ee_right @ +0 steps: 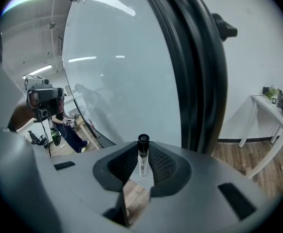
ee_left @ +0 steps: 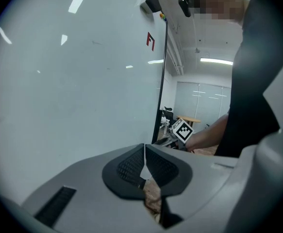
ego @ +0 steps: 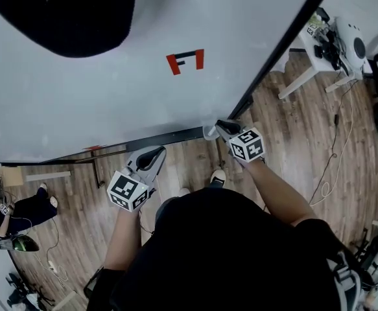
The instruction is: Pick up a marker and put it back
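Black bottom rail [ego: 156, 138] of a whiteboard [ego: 240, 31] runs just ahead of both tools in the head view. The right gripper [ego: 222, 128] sits at the rail's corner end, nearer to it than the left gripper [ego: 153, 155], which hangs over the wood floor [ego: 286, 148]. In the right gripper view the jaws are clamped on a white marker [ee_right: 142, 159]. Its black cap leads, and its long axis runs along the jaws toward the board's black frame [ee_right: 199, 72], close ahead. In the left gripper view the jaws are pressed together, holding nothing. Putting the marker back likely means easing it down onto the rail.
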A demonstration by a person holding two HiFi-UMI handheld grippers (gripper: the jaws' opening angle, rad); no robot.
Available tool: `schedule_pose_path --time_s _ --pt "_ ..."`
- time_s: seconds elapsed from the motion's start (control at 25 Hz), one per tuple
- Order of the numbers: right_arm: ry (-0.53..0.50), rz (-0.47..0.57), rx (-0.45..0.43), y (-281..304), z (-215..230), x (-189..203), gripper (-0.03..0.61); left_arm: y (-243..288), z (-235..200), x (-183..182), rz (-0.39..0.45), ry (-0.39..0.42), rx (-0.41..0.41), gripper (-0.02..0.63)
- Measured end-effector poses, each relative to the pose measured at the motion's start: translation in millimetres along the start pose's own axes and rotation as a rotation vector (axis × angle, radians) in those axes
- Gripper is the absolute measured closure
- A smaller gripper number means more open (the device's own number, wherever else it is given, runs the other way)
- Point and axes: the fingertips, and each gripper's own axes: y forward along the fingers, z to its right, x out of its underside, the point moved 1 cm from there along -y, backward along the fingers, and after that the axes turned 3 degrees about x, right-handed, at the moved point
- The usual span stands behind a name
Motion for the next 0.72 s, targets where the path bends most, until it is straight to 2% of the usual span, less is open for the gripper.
schedule_pose_path --time_s 0.44,0.72 --pt "-0.005 -0.026 -0.001 13 2 8 0.515 -2 -2 5 0.004 -0.016 -0.012 0.597" --pt "-0.012 -0.021 0.030 5 10 1 0.502 -1 -1 -1 0.015 -0.003 -0.001 0.597"
